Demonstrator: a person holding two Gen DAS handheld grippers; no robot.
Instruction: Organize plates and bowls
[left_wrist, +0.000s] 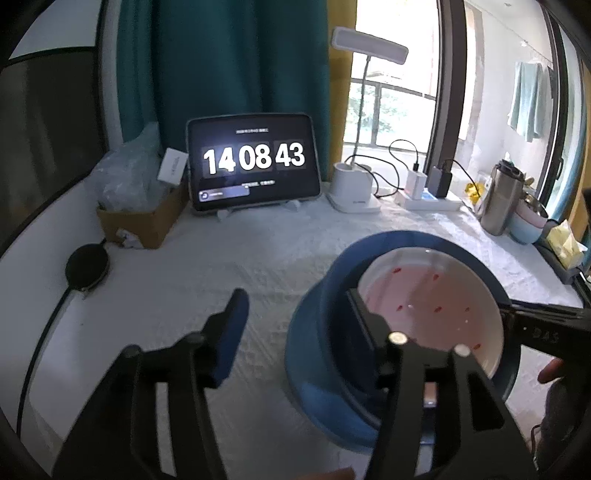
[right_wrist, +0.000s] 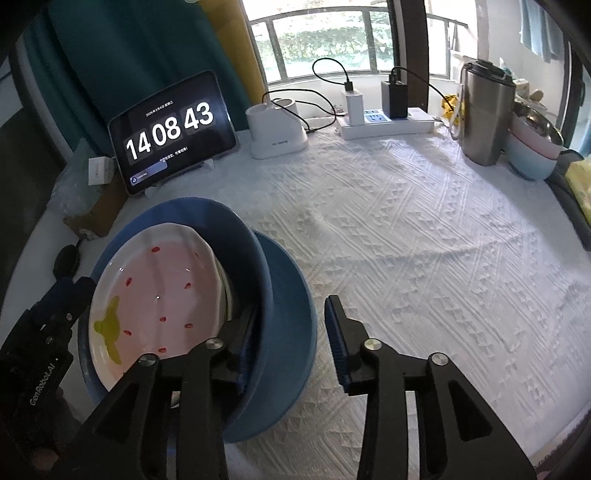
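Blue bowls (right_wrist: 284, 332), two glazed ones nested, sit lower left in the right wrist view and lower right in the left wrist view, on the white textured tablecloth (right_wrist: 424, 240). Inside the upper bowl lies a white plate with a pink centre, red specks and a yellow-green mark (right_wrist: 155, 295). The left gripper (left_wrist: 295, 314) has its jaws apart, one finger outside the bowls over the cloth, the other inside the bowl rim beside the plate. The right gripper (right_wrist: 291, 332) likewise stands with jaws apart, straddling the bowl wall, its outer pad clear of it. Upper left in both views, a black tablet showing a clock (left_wrist: 253, 162) stands propped; a steel tumbler (right_wrist: 484, 114) stands upper right.
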